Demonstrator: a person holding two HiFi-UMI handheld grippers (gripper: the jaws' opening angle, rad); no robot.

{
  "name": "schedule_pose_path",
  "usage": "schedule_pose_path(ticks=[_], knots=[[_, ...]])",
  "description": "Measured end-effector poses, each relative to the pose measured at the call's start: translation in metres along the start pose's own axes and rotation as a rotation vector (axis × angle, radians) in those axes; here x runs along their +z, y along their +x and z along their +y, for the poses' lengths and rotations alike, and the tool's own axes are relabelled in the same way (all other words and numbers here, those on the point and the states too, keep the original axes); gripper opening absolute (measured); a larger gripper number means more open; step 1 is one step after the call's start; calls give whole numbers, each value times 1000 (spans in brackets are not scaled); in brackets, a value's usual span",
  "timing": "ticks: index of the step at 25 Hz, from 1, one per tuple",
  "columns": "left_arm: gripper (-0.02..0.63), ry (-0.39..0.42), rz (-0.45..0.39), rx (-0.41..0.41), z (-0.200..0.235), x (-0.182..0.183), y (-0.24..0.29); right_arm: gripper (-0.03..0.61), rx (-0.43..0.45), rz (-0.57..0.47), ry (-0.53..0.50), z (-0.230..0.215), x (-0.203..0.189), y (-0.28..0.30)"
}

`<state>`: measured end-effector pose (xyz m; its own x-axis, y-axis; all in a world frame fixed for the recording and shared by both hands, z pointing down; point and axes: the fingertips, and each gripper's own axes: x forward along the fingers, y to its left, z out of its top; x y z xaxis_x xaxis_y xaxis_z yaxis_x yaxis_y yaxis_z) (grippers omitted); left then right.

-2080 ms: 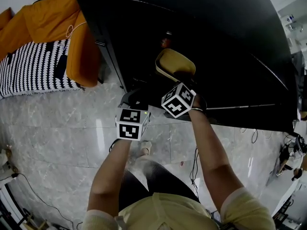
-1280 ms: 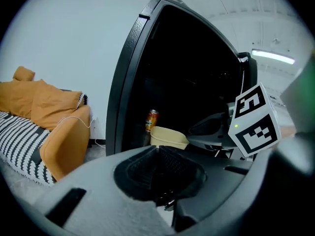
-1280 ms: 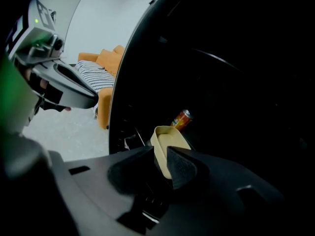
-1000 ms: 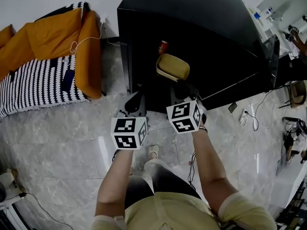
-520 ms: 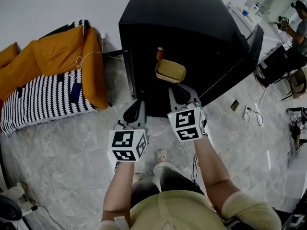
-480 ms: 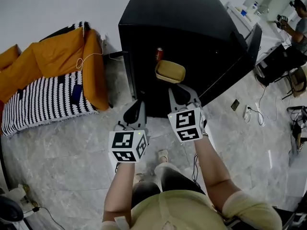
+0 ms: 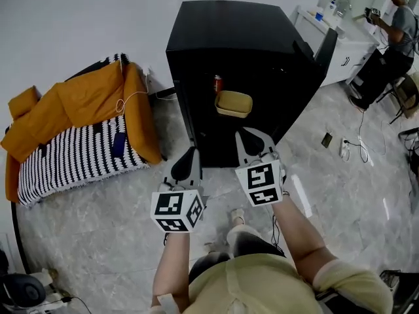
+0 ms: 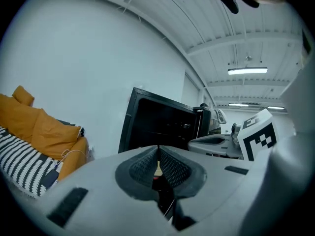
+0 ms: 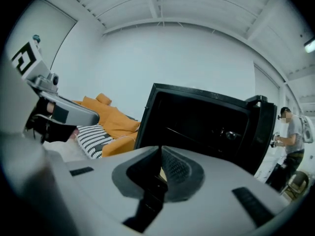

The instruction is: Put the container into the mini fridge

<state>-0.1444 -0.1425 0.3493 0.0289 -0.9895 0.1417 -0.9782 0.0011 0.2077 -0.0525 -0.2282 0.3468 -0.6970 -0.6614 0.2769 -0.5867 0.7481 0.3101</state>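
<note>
- The tan container [image 7: 234, 103] sits inside the open mini fridge [image 7: 242, 28], on an upper shelf just below and to the right of a red can [image 7: 217, 84].
- The left gripper [image 7: 188, 159] hangs in front of the fridge mouth, well apart from the container. Its own view shows the jaws pressed together with nothing between them.
- The right gripper [image 7: 251, 142] is level with it and just as clear of the cabinet, its jaws also closed on nothing.
- The step in hand looks like the retreat after placing — the container appears set down and released, so the task's main act seems done.
- The fridge door [image 7: 324, 51] stands swung out to the right. If anything remains it is probably shutting it, which would call for the right gripper to reach round the door's outer face and push it across without knocking the container.
- Two seconds ago the right gripper was up against the container at the fridge opening, with the head view close over the black top. Now both grippers have drawn back toward the person and the view has pulled away, taking in the whole fridge, the orange cushions [image 7: 72, 103] and the striped blanket [image 7: 72, 162]. The container has stayed in its spot by the can.
</note>
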Motion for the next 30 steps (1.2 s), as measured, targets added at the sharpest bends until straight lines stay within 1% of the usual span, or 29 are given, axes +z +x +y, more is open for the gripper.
schedule_pose_path(ticks=[8,12,16,20,30], knots=[[23,-2,-13,0,3,6,-37,31,2,0,74,7,4,-40],[23,10,-22,21,4,7,-59,31,7,0,92,11,5,-58],[23,0,-16,40,5,7,-80,31,9,-2,116,14,5,-76],[23,24,-6,63,4,8,-100,29,7,-5,144,18,2,-91],[23,24,5,90,5,3,-138,29,10,-14,196,27,-3,-120]])
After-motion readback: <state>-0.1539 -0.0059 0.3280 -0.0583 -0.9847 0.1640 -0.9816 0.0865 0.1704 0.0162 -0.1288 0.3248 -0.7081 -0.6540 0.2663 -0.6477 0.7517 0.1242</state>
